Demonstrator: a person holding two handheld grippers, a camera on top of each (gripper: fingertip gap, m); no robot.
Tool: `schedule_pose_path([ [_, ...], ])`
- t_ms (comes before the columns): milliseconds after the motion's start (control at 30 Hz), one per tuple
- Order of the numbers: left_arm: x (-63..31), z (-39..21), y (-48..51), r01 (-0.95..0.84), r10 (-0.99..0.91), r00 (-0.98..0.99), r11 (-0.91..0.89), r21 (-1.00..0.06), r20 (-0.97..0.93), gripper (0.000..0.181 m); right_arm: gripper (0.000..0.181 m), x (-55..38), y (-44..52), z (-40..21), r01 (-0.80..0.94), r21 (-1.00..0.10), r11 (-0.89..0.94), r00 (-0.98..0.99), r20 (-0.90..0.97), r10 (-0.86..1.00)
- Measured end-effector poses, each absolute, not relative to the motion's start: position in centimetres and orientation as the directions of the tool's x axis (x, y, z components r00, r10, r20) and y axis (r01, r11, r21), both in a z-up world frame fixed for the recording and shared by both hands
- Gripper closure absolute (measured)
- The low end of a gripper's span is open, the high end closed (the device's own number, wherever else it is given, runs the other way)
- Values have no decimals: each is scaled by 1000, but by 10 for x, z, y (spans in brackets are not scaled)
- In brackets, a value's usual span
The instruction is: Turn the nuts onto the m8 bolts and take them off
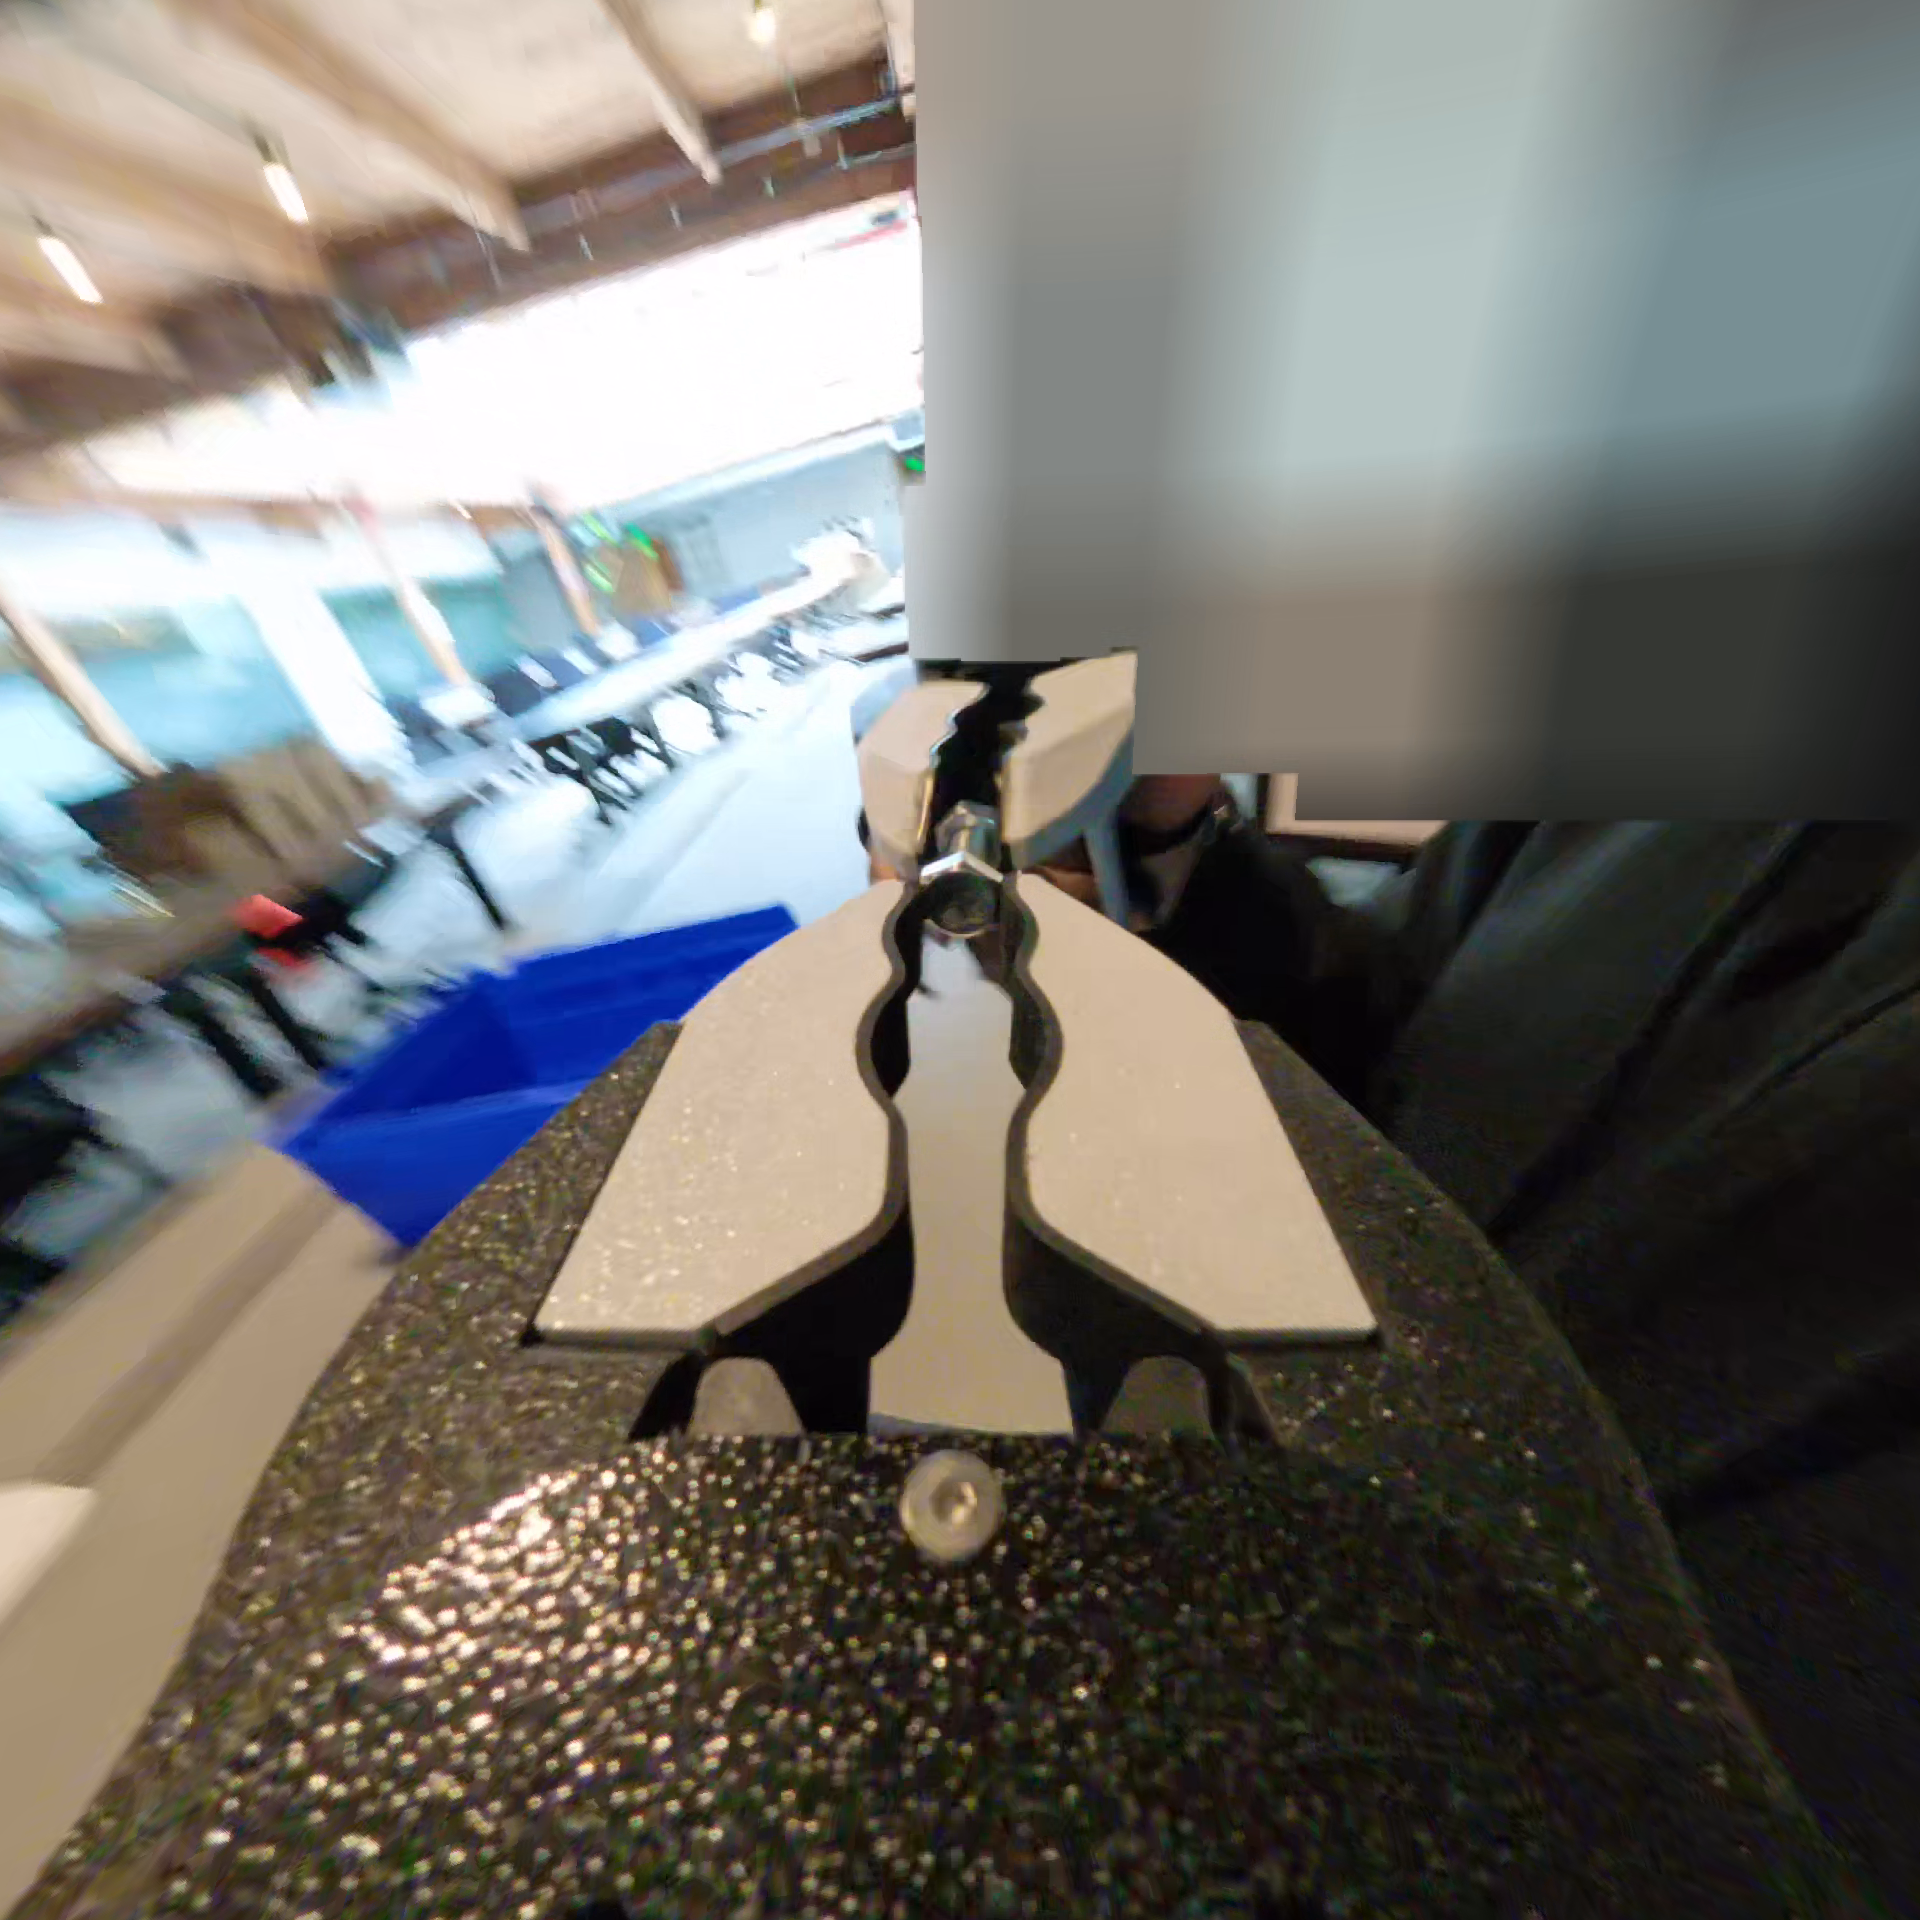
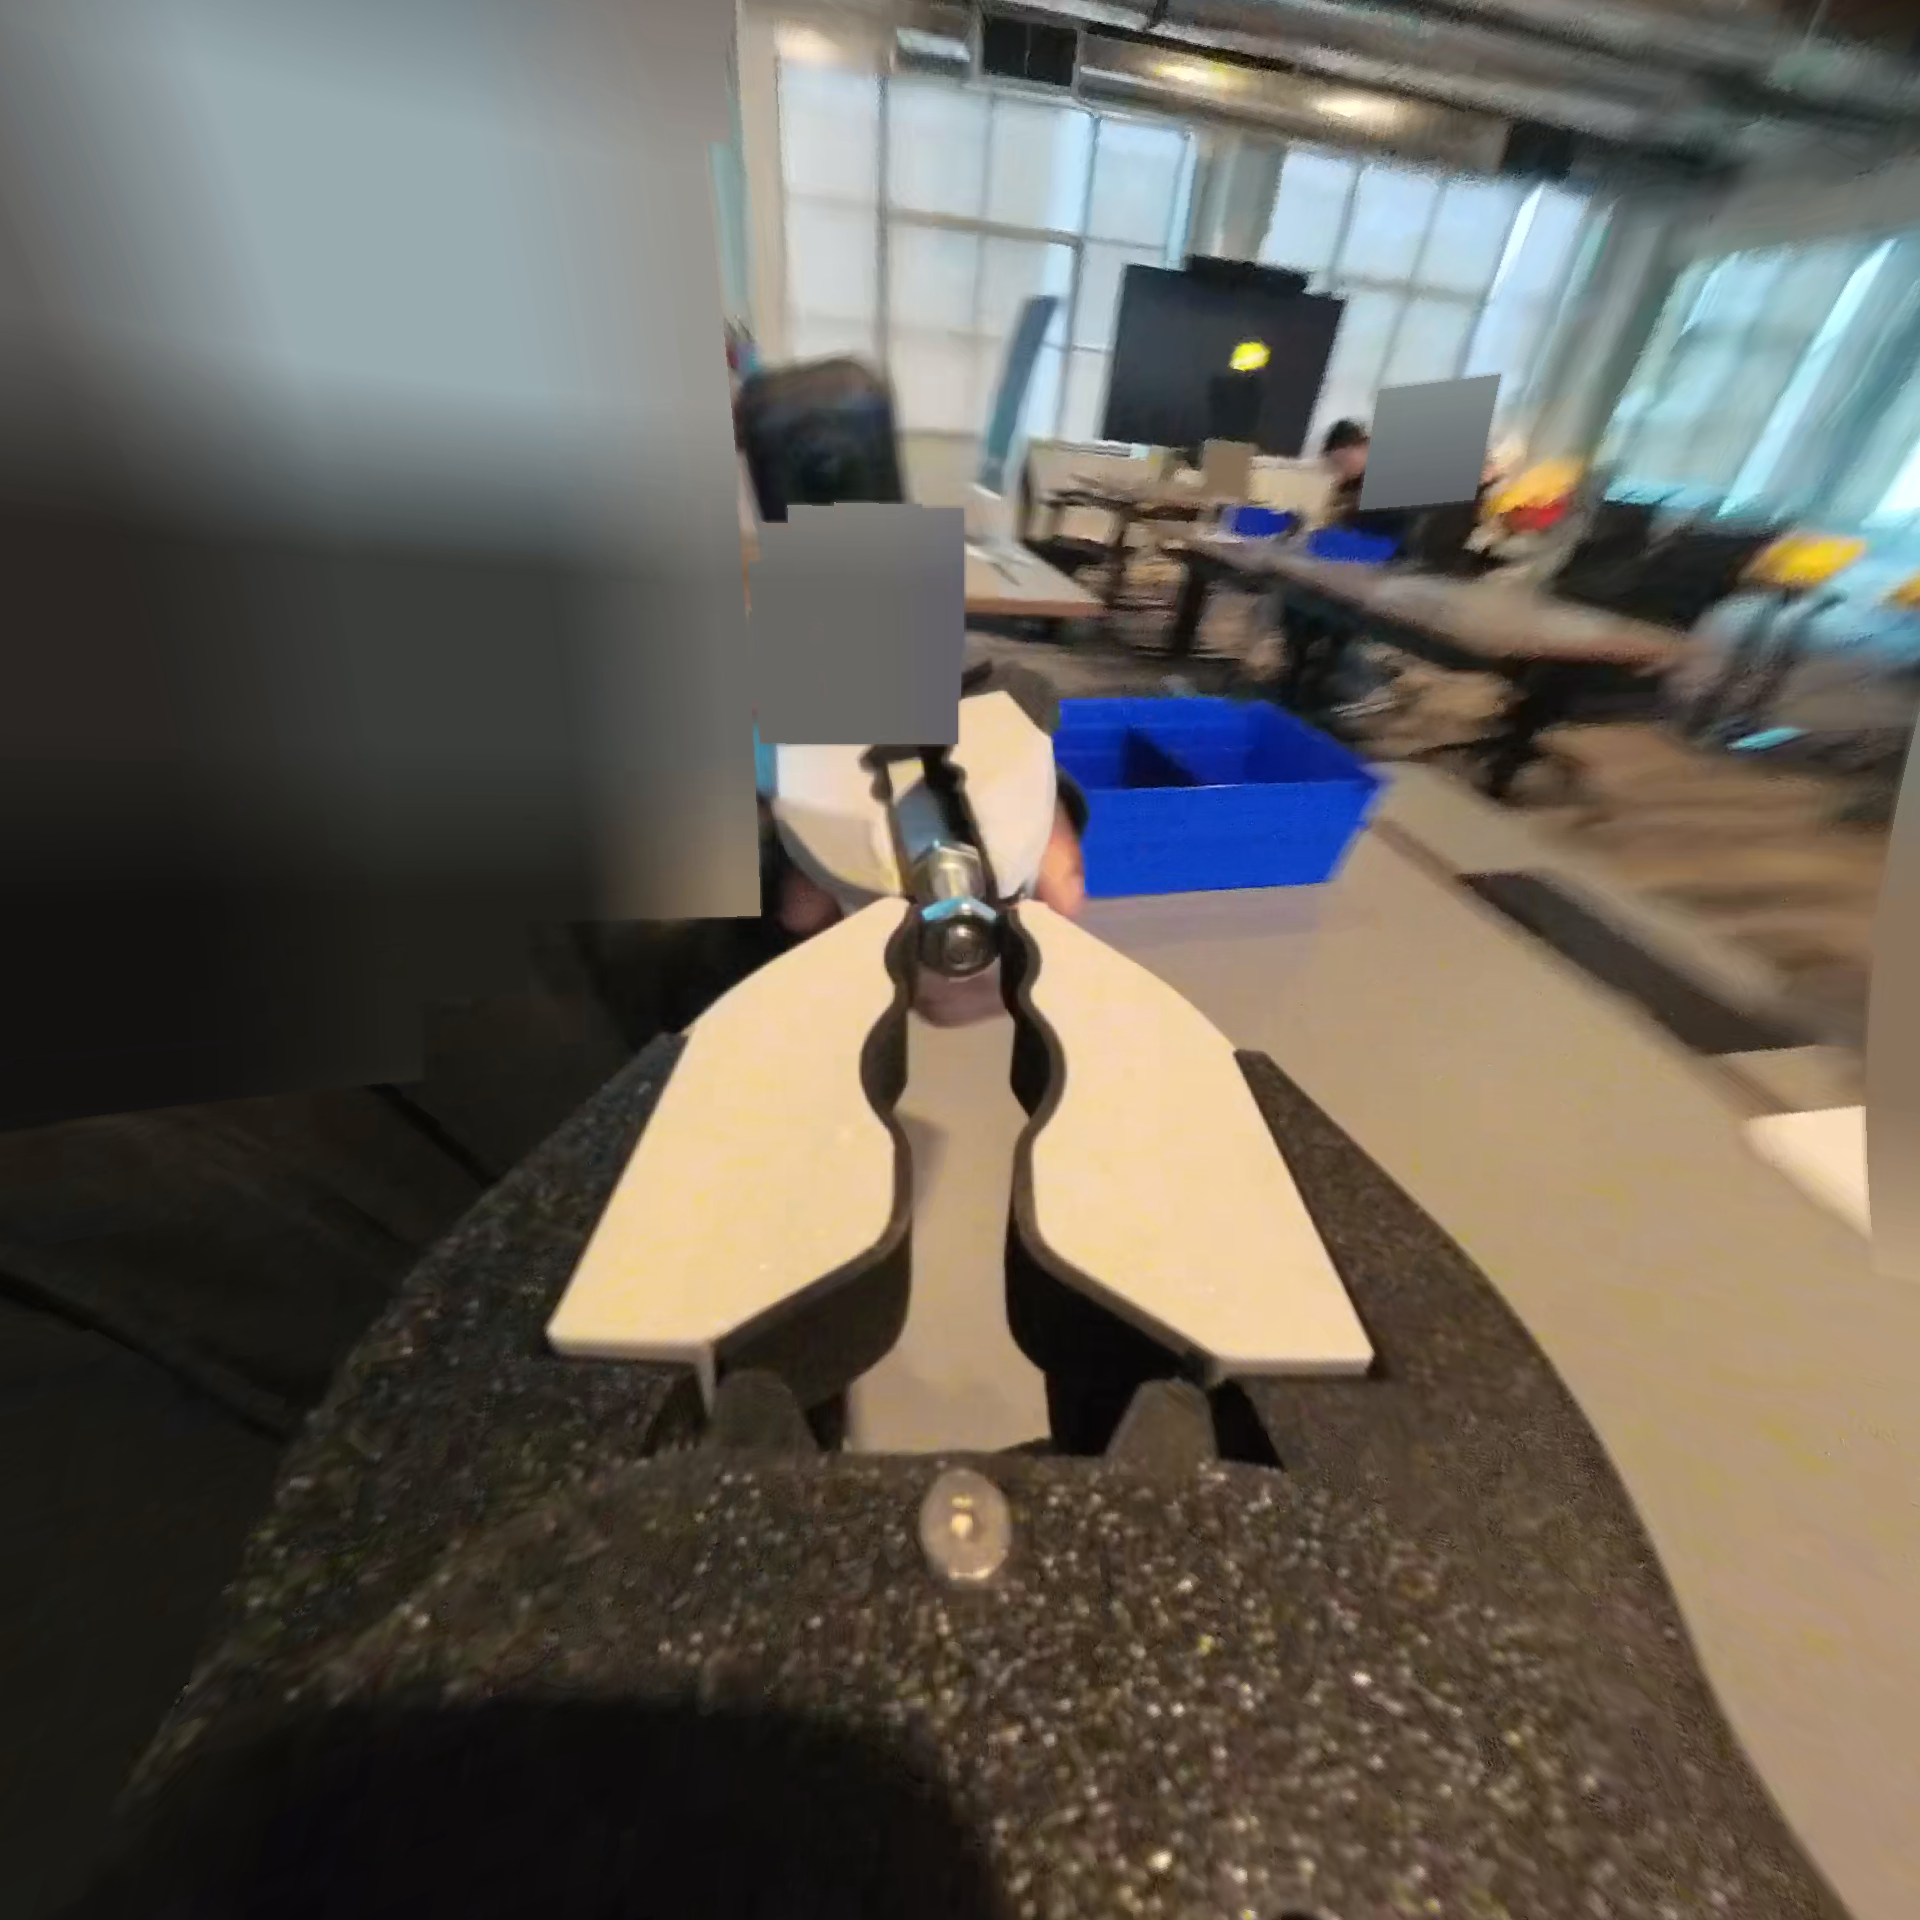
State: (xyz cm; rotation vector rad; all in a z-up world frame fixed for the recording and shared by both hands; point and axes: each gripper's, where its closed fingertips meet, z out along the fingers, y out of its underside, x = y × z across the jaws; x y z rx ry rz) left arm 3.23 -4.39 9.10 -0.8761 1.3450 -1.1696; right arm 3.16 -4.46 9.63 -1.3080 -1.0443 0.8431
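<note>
My left hand-held gripper (image 1: 958,920) is shut tight on the bolt (image 1: 961,912). My right hand-held gripper (image 2: 956,940) faces it, tip to tip. It is shut tight on a nut (image 2: 945,914) at the far end of the same bolt. From the right side I can see the round bolt tip poking through that nut.

A bit further along the bolt sits another six-sided piece (image 2: 940,862), between the two grippers. I can't tell if it is a second nut. Both grippers hold the bolt up in the air, above the surface (image 2: 1455,1091).

Out past them a blue bin (image 2: 1216,821) sits on the surface. It is well away from the bolt. The room behind is blurry.

I think I am in the turning step, with the nut sitting on the thread. I can't tell from here if it is going on or coming off.

For the next move I would keep the left side still and firm. Then I would twist the right side around the line of the bolt. I must stay lined up so the nut does not jam. If it is coming off, I must not let it drop.
</note>
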Motion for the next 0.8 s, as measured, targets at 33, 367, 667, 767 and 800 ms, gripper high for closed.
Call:
schedule_pose_path([
  [33, 32, 93, -46, 138, -922, -73, 369, -919, -381, 167, 167, 31, -47, 99, 7, -1000, 4, 290, 6, 957],
  [367, 22, 105, -43, 172, -981, -170, 67, -983, -97, 168, 139, 33, -52, 110, 94, -929, 359, 367, 368, 854],
  [667, 22, 96, -44, 122, -965, -255, -102, -987, 68, 168, 155, 25, -46, 102, 211, -856, 472, 377, 516, 769],
  [767, 23, 95, -43, 127, -982, -184, 9, -992, -33, 168, 166, 23, -42, 101, 182, -901, 394, 382, 434, 816],
  [800, 23, 94, -40, 123, -986, -137, 76, -989, -93, 168, 166, 23, -40, 100, 166, -928, 333, 383, 372, 846],
])
